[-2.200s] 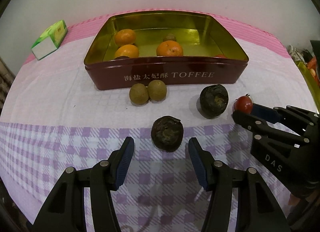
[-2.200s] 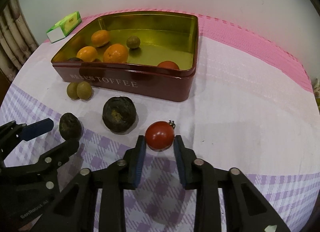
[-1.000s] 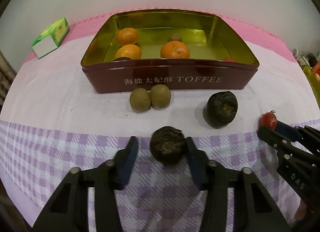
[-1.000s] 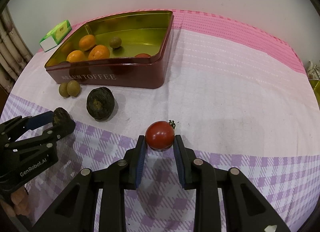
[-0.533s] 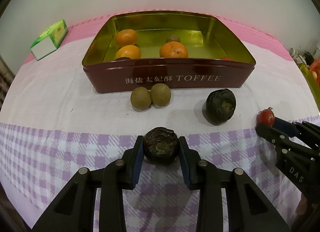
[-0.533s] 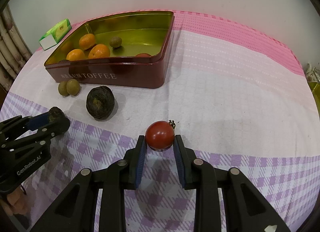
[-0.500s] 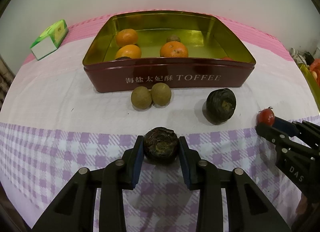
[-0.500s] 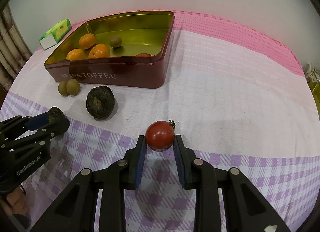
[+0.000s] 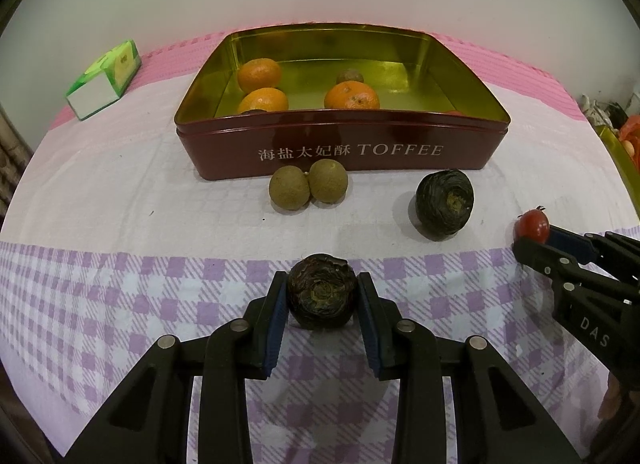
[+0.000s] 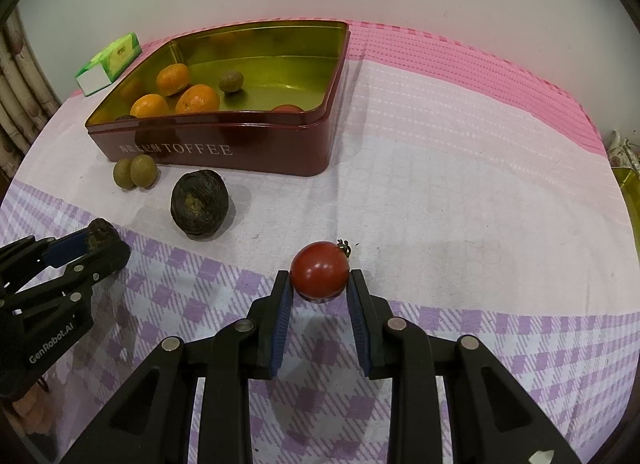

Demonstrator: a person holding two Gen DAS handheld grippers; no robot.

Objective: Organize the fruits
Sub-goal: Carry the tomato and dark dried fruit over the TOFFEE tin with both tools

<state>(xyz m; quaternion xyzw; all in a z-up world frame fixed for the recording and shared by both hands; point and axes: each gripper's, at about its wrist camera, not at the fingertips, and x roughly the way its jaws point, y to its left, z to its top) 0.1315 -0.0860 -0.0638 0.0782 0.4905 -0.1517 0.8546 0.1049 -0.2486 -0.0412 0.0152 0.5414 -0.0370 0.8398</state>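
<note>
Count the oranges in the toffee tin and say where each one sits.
3, all in the tin's left half: orange at back left, orange at front left, orange near the middle. The front wall may hide more.

Dim warm light, fisheye-warped edges, sharp.

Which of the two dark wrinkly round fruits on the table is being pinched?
The dark wrinkled fruit on the purple checks, squeezed by the left gripper. The other dark wrinkled fruit sits free on the white cloth, nearer the red toffee tin.
</note>
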